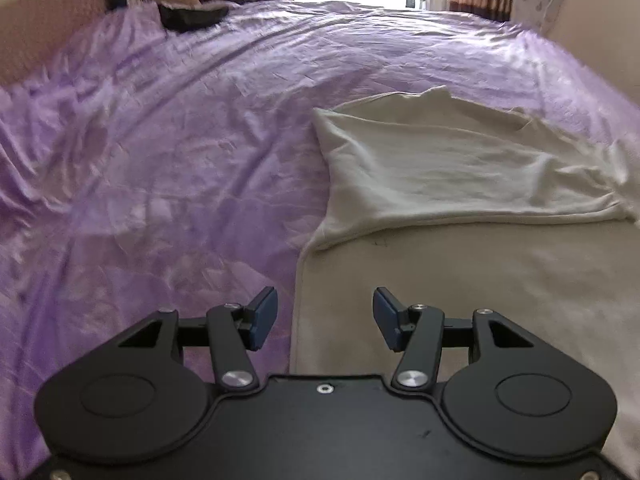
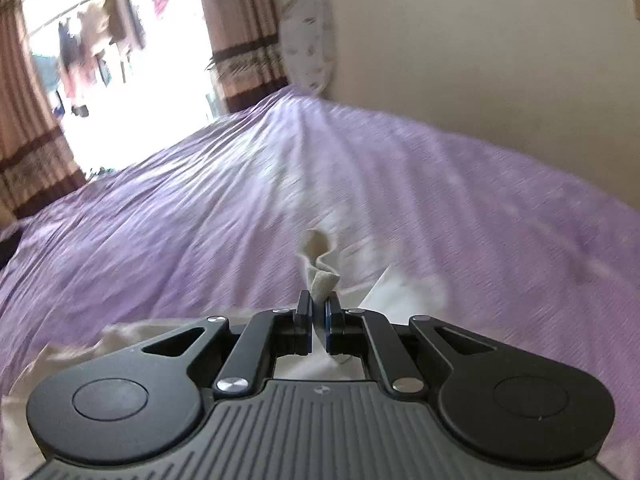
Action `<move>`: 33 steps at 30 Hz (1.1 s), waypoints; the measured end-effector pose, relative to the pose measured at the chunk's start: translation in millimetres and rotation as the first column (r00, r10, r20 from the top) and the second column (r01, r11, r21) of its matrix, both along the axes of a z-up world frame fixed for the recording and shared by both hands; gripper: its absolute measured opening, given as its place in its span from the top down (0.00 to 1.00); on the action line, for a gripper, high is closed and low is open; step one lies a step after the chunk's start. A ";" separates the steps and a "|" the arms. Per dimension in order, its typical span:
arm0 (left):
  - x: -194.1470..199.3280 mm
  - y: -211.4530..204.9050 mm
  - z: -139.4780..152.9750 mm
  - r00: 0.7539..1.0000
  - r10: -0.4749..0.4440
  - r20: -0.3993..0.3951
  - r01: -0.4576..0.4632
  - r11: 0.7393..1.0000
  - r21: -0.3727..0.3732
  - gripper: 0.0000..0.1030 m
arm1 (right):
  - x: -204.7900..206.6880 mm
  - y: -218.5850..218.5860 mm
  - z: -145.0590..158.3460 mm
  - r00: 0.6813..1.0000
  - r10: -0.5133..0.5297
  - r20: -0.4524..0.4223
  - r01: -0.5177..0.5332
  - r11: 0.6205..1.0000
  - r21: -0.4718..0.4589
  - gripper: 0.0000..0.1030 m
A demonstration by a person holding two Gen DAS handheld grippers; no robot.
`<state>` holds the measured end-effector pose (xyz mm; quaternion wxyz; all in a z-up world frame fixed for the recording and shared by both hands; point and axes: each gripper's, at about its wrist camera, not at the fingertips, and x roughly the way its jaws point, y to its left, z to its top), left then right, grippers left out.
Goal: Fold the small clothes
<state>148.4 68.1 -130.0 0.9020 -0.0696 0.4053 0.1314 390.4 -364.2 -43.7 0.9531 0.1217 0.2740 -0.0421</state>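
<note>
A cream-white garment (image 1: 460,208) lies on the purple bedsheet (image 1: 160,152), its far part folded over the near part. My left gripper (image 1: 325,312) is open and empty, hovering over the garment's left edge. In the right wrist view, my right gripper (image 2: 319,308) is shut on a bunched fold of the cream garment (image 2: 320,272), which sticks up between the fingers. More of the garment (image 2: 404,292) trails below and to the left of the gripper. The right wrist view is motion-blurred.
A dark object (image 1: 192,16) lies at the far left of the bed near pillows (image 1: 48,40). Curtains (image 2: 244,40) and a bright window (image 2: 120,80) are beyond the bed. A wall (image 2: 480,60) runs along the right side.
</note>
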 end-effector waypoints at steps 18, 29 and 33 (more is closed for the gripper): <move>-6.0 118.9 -4.5 0.964 0.240 0.112 -0.245 0.969 0.041 0.47 | -39.4 293.3 -25.4 0.949 0.307 -0.071 -0.314 0.939 -0.138 0.95; -10.1 133.7 -5.4 0.963 0.248 0.109 -0.239 0.967 -0.091 0.47 | -69.7 413.1 -50.9 0.891 0.441 -0.104 -0.451 0.886 -0.108 0.94; -11.7 138.2 -5.4 0.962 0.248 0.115 -0.240 0.968 -0.076 0.47 | -82.7 443.5 -59.9 0.881 0.460 -0.108 -0.470 0.878 -0.096 0.92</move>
